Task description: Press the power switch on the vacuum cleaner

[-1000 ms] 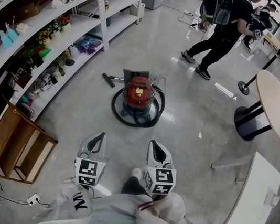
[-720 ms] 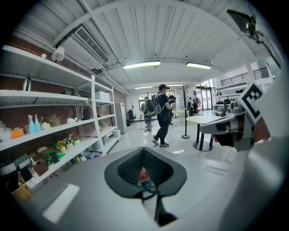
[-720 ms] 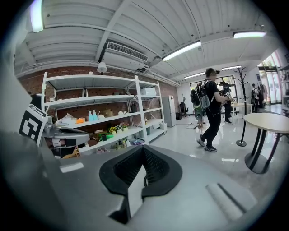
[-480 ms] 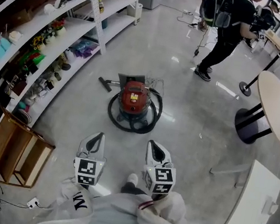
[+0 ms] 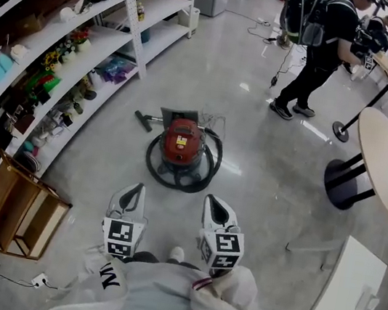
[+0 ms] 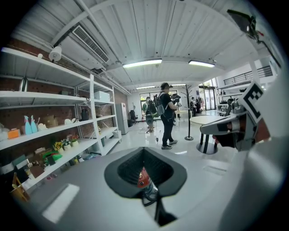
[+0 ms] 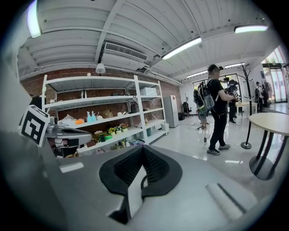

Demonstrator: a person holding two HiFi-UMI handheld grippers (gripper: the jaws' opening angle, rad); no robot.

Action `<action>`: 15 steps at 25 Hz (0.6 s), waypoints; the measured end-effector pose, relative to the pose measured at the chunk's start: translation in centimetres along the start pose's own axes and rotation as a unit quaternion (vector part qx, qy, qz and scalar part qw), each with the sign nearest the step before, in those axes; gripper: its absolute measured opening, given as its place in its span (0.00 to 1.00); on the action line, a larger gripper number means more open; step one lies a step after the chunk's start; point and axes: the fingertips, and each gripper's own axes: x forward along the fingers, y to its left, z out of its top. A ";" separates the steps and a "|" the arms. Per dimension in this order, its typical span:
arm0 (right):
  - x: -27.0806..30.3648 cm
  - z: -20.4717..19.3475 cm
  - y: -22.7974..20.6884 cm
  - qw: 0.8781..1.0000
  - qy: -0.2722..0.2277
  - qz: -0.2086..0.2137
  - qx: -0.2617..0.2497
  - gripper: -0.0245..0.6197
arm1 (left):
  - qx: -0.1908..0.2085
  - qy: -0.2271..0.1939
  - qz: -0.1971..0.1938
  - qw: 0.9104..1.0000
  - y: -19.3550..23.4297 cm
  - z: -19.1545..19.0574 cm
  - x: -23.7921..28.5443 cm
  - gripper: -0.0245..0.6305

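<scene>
2 grippers sit side by side low in the centre of the head view, both aimed forward over the floor. The left gripper (image 5: 135,189) has its jaws drawn together at the tips, leaving only a dark hollow between the pads. It grips nothing, and its own view shows the red machine far off through that hollow. The right gripper (image 5: 215,200) is the same: tips met, nothing held, nothing touched.

The vacuum cleaner (image 5: 181,143) stands on the grey floor (image 5: 264,177) at the centre of the head view, well apart from both grippers. Its black hose (image 5: 208,166) rings it, and a nozzle lies at its upper left. A yellow patch shows on top of the red body, but the power switch is too small to make out from here.

The step in hand looks like the approach, with the switch not yet reached. To do it well, I would walk in close enough to pick out the switch, keeping feet clear of the hose loop. Then 1 gripper should come down with its tips kept together as a blunt finger. A straight, square push should keep the canister from rolling or tipping.

Further out, white shelving (image 5: 88,37) runs along the left edge, with a wooden crate (image 5: 15,209) at lower left. A round table (image 5: 383,149) sits at the right edge. A person (image 5: 319,46) with a backpack stands at upper right, well clear.
</scene>
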 end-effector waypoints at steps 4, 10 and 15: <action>0.4 -0.1 -0.2 1.000 -0.001 0.007 0.004 0.04 | 0.004 0.006 0.008 1.000 0.2 -0.3 0.1 0.04; 0.8 -0.2 -0.4 1.000 0.000 0.012 0.013 0.04 | 0.007 0.012 0.011 1.000 0.4 -0.4 0.4 0.04; 1.0 -0.3 -1.4 1.000 -0.001 0.000 0.025 0.04 | 0.005 0.013 -0.002 1.000 -0.1 -0.4 1.5 0.04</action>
